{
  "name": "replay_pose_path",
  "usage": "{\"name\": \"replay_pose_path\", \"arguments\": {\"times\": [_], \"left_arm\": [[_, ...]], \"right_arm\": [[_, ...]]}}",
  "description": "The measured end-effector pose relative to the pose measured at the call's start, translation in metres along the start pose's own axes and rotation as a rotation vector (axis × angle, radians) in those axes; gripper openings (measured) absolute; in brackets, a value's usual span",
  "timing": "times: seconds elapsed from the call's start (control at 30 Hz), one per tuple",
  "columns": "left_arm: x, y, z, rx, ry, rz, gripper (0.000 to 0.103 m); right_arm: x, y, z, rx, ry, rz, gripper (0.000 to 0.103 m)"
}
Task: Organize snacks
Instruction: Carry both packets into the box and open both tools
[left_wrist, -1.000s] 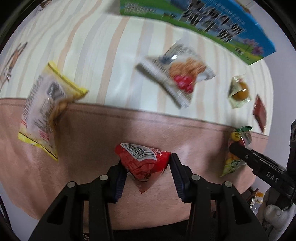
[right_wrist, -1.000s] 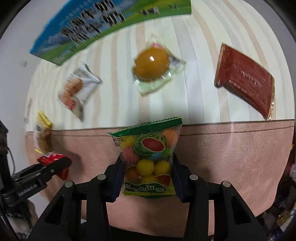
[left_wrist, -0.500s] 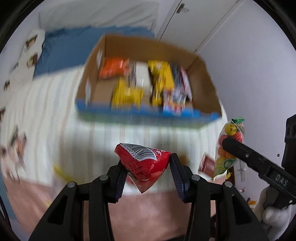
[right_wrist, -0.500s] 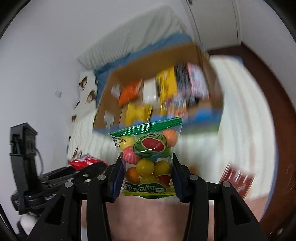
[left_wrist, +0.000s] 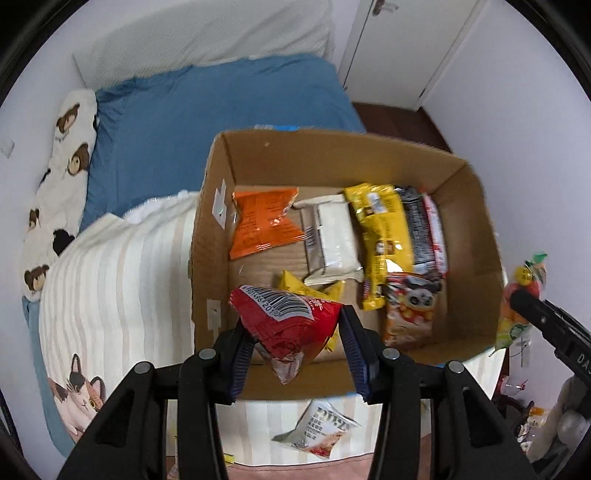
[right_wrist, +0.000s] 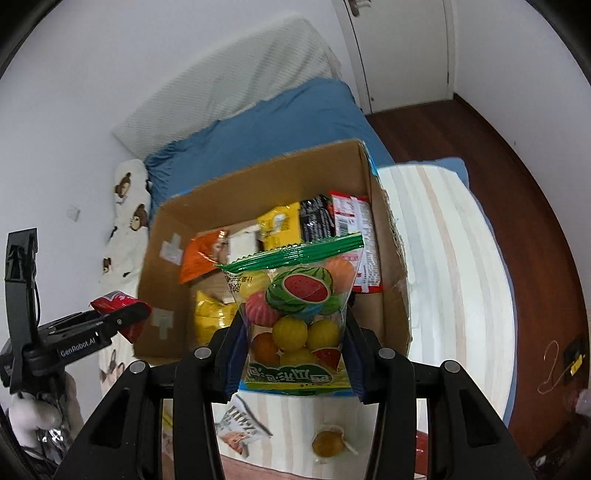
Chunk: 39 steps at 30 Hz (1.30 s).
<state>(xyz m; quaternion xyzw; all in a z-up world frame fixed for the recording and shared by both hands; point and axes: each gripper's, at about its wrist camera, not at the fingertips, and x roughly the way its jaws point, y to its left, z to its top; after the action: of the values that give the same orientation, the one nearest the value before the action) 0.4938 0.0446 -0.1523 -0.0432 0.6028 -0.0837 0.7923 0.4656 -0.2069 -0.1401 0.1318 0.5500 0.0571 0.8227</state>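
A: Two claws, each closed on a snack. Where does each packet sit against its claw?

B: In the left wrist view, the left claw (left_wrist: 293, 345) pinches a red packet (left_wrist: 286, 325) between its blue pads (left_wrist: 351, 347). Its barcode end pokes up past the fingertips, and its crimped tail hangs down between the fingers.

A: And the right one?

B: The right claw (right_wrist: 293, 341) clamps a clear candy bag (right_wrist: 295, 321), full of round fruit-coloured sweets. The pads grip its lower half, so the green sealed top stands clear beyond the fingertips.

A: Where is the box from there?

B: The cardboard box (left_wrist: 480, 206) stands open on a bed with a striped blanket (left_wrist: 122, 280). The red packet hangs over the box's near left part, above a yellow packet (left_wrist: 295, 284). The candy bag shows in front of the box's near right wall.

A: What lies inside?

B: An orange packet (left_wrist: 264, 225) lies far left, then a white bar (left_wrist: 332, 236), a long yellow pack (left_wrist: 384, 236), and dark and red wrappers against the right wall. A panda packet (left_wrist: 410, 310) sits near right.

A: Anything outside the box?

B: On the blanket, nearer than the box, lie a white snack pouch (left_wrist: 321, 432) and a small round orange sweet (right_wrist: 327, 443) in clear wrap. In the left view the right claw shows at the right edge with its bag; in the right view the left claw shows at the left edge with its red packet.
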Motion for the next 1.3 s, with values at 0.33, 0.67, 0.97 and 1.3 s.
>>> {"name": "replay_pose_path", "arguments": {"times": [0.33, 0.67, 0.97, 1.3], "left_arm": [[0.047, 0.004, 0.007, -0.019, 0.104, 0.042, 0.044], [0.061, 0.011, 0.004, -0.046, 0.143, 0.038, 0.091], [0.048, -0.005, -0.005, -0.022, 0.087, 0.057, 0.093], [0.011, -0.021, -0.031, -0.01, -0.058, 0.078, 0.093]], "right_arm": [[0.047, -0.014, 0.002, 0.017, 0.081, -0.071, 0.048], [0.067, -0.009, 0.002, -0.026, 0.163, -0.143, 0.103], [0.06, -0.004, -0.007, -0.039, 0.151, -0.159, 0.103], [0.033, 0.02, -0.034, -0.122, 0.048, -0.185, 0.103]]}}
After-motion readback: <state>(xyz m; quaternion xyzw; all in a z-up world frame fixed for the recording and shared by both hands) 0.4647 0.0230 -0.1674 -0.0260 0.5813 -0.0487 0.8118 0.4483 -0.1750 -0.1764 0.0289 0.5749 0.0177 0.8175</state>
